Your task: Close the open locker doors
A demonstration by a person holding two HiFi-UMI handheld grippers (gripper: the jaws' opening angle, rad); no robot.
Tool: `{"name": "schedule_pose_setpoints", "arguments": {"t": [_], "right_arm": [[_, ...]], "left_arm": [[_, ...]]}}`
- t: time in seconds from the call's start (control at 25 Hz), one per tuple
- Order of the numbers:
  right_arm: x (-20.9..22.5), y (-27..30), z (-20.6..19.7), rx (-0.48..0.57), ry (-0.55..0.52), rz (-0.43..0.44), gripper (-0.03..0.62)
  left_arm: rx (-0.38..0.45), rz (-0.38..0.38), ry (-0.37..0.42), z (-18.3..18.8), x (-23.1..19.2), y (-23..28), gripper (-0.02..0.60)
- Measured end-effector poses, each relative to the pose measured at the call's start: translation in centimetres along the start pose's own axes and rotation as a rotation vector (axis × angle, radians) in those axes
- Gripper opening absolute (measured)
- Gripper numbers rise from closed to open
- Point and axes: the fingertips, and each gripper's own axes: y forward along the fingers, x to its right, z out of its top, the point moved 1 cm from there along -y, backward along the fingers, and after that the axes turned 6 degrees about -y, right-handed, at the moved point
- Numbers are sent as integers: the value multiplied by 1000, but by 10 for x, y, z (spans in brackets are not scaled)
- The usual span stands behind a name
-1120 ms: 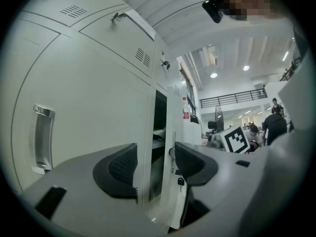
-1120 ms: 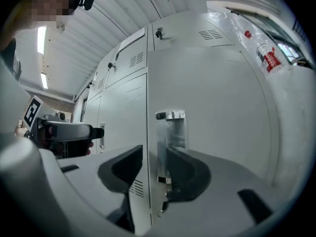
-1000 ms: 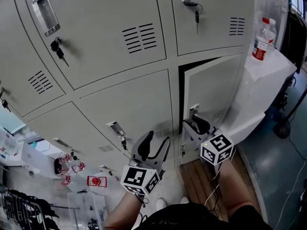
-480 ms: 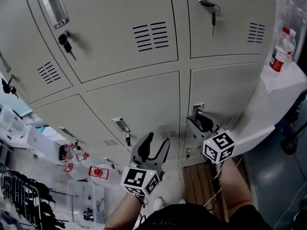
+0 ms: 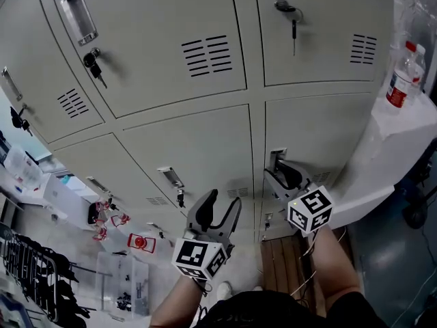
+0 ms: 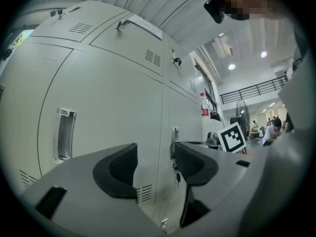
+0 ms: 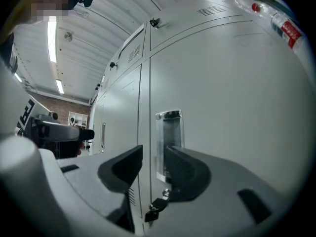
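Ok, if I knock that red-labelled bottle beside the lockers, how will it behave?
The bottle is tall, narrow and upright, so it would probably tip easily. It looks like thin clear plastic, likely light and squashy; how full it is I cannot tell. Being round, it may roll off the white ledge.

A large workshop-style hall with a staff storage area is indicated. A bank of grey metal lockers [image 5: 205, 135] is seen, with keys [image 5: 91, 61] left in the locks. Beyond the lockers, a railed upper gallery [image 6: 256, 89] and a standing fan [image 6: 242, 114] are shown; above the lockers, strip lights [image 7: 51, 33] are mounted on a high ceiling.
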Motion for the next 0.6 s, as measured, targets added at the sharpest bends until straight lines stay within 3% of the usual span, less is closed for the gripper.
{"name": "schedule_pose_setpoints", "arguments": {"t": [0.44, 0.6], "right_arm": [[8, -15, -11, -4, 30, 13, 135], [13, -26, -19, -7, 50, -19, 135]], "left_arm": [[-21, 66, 0, -8, 4, -14, 232], [-38, 85, -13, -16, 1, -24, 232]]}}
